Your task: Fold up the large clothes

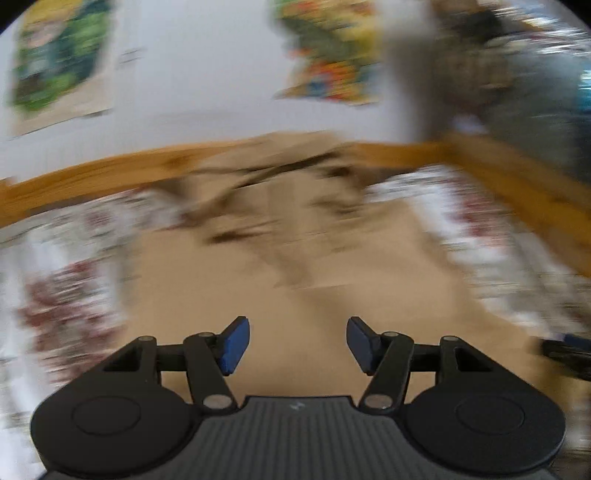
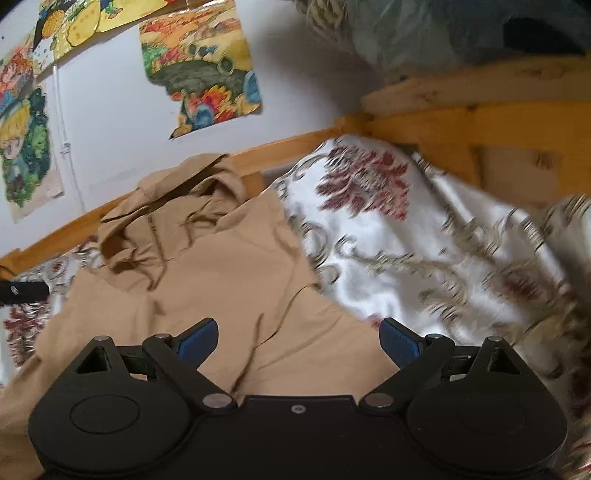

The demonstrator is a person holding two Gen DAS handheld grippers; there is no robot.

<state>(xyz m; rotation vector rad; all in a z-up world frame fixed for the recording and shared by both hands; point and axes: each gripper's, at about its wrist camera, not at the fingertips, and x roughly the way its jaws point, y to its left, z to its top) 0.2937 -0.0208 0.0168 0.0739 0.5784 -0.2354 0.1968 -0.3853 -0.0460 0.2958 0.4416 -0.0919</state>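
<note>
A tan hoodie (image 2: 221, 273) lies spread on a bed with a white floral cover (image 2: 406, 251), its hood toward the wall. In the blurred left wrist view the hoodie (image 1: 280, 280) fills the middle. My left gripper (image 1: 297, 345) is open and empty just above the hoodie's lower part. My right gripper (image 2: 299, 341) is open and empty above the hoodie's right side, near a sleeve fold. The tip of the right gripper (image 1: 569, 350) shows at the right edge of the left wrist view, and the tip of the left gripper (image 2: 22, 291) at the left edge of the right wrist view.
A wooden bed frame (image 2: 461, 114) runs along the wall and the head end. Colourful posters (image 2: 203, 66) hang on the white wall. Bundled bedding (image 2: 443, 33) sits above the frame at the top right. The left wrist view is motion-blurred.
</note>
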